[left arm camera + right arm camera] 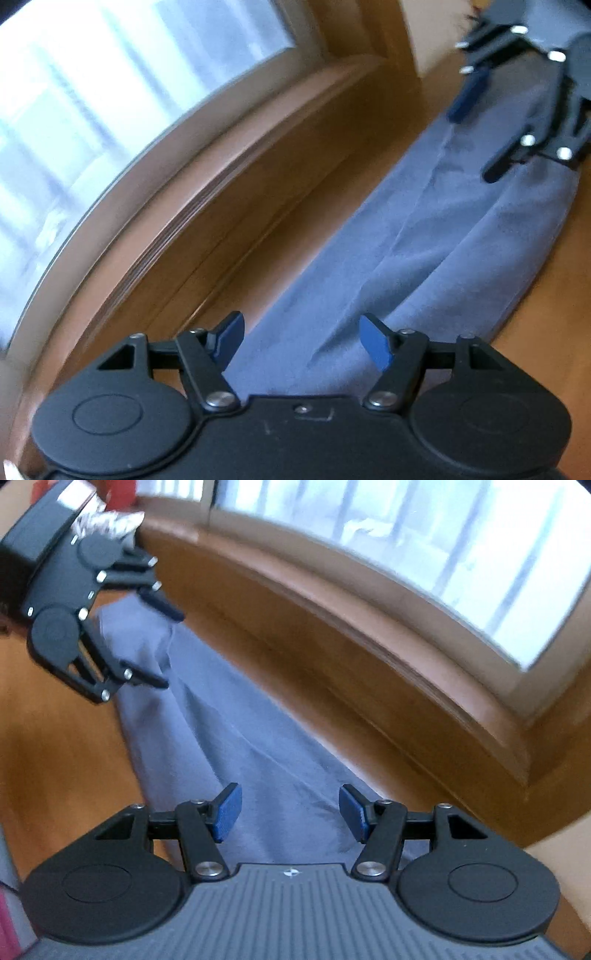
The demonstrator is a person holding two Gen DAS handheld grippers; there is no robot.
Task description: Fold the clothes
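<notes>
Left wrist view: the left gripper fills the bottom of the frame, its two blue-padded fingers spread apart with nothing between them. Beyond them a blue-grey garment lies in a long folded strip on a brown wooden surface, running from the lower centre of the frame up to the upper right. Creases run lengthwise along the cloth. In the upper right the right gripper hangs above the far end of the garment, jaws apart, holding no cloth as far as the blur lets one see. A window with a pale frame curves across the upper left, and a wooden ledge runs beneath it.

In the right wrist view, the right gripper sits at the bottom centre, jaws apart and empty, its blue pads over the near end of the garment. The strip of cloth stretches from there towards the upper left, where the left gripper hovers over its other end, jaws apart. The wooden surface shows on both sides of the cloth. The window arcs across the upper right. Both pictures are smeared with motion blur.
</notes>
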